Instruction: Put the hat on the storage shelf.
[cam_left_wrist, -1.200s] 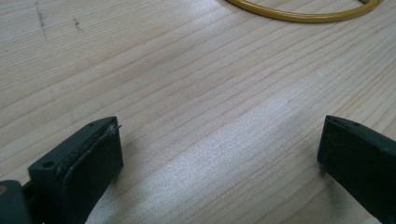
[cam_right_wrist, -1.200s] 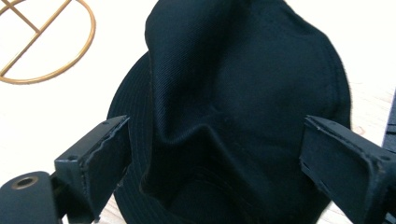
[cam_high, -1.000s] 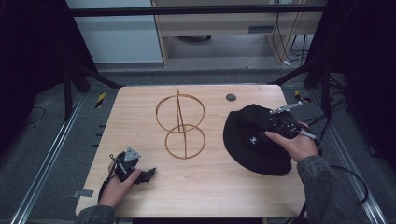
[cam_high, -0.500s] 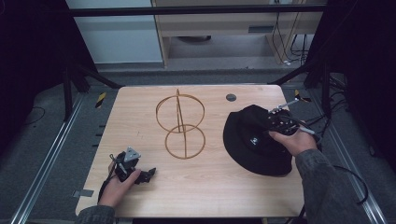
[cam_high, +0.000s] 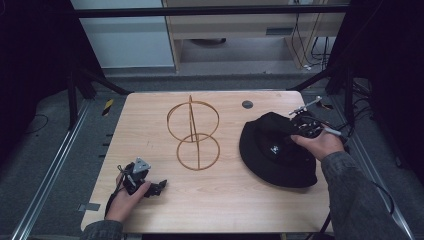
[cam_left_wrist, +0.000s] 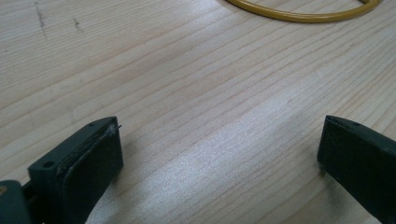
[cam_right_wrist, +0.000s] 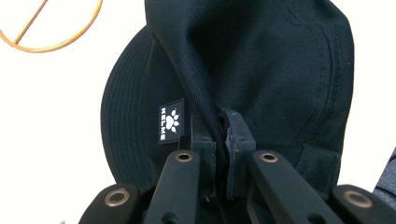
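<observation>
A black bucket hat (cam_high: 275, 160) with a small white-on-black label (cam_right_wrist: 171, 121) lies on the right of the wooden table. My right gripper (cam_high: 296, 131) sits over the hat's crown; its jaws have just been closing and now pinch a fold of the crown fabric (cam_right_wrist: 280, 56), with the right gripper (cam_right_wrist: 219, 126) shut on it. A wire hat stand (cam_high: 194, 132) of thin golden rings stands at the table's middle. My left gripper (cam_high: 157, 187) rests near the front left corner, and the left gripper (cam_left_wrist: 217, 154) is open over bare wood.
A small dark disc (cam_high: 247, 104) is set in the tabletop (cam_high: 225, 200) behind the hat. The stand's base ring (cam_left_wrist: 299, 14) lies ahead of the left jaws. Black frame bars and cables flank the table's right side.
The right gripper's jaws have closed on the hat's crown, which now bunches up in a fold. The left hand and gripper have not moved.
</observation>
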